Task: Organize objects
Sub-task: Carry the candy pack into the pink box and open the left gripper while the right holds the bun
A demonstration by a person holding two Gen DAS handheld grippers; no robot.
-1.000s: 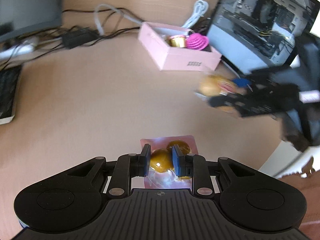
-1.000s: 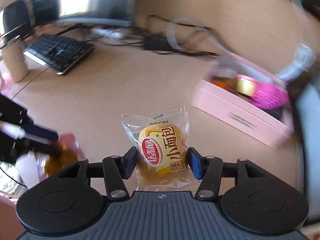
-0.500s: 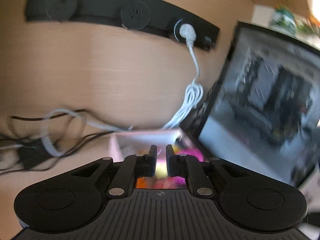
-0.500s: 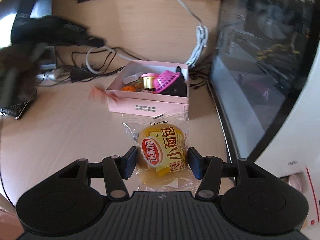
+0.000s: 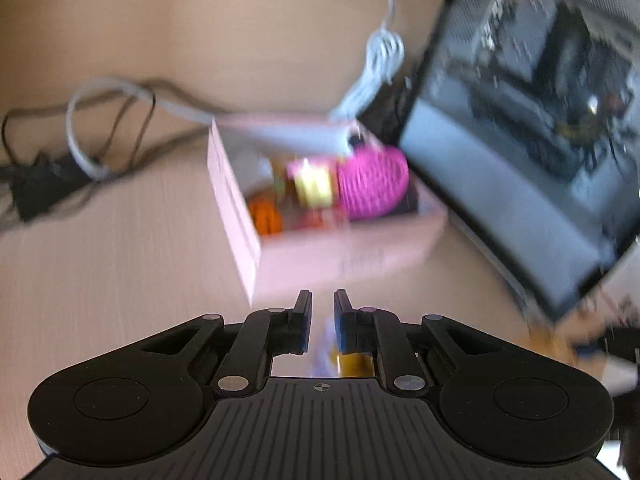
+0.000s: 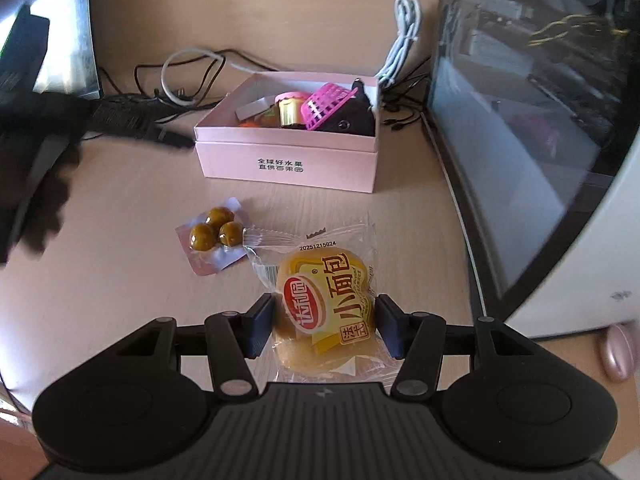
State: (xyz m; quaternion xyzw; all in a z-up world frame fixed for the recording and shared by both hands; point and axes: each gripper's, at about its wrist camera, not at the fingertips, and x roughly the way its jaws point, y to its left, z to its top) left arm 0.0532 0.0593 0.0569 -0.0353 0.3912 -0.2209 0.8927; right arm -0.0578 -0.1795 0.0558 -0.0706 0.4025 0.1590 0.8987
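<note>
The right gripper [image 6: 324,326] pinches one clear-wrapped yellow bread bun packet [image 6: 326,312] just above the pale wooden desk [image 6: 100,240]. Just beyond lies one pink sachet of three olive-brown balls [image 6: 214,236]. The left gripper [image 5: 322,316] is pressed together on nothing. Farther off stands one open pink cardboard box [image 6: 288,158] holding a magenta plastic basket [image 6: 324,106] and other pieces, blurred in the left view. Tangled black and white cables [image 6: 188,76] lie behind.

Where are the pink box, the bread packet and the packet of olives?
pink box [image 6: 288,164], right wrist view, on its front wall.
bread packet [image 6: 328,304], right wrist view, on the yellow label.
packet of olives [image 6: 212,234], right wrist view, between the three olives.
</note>
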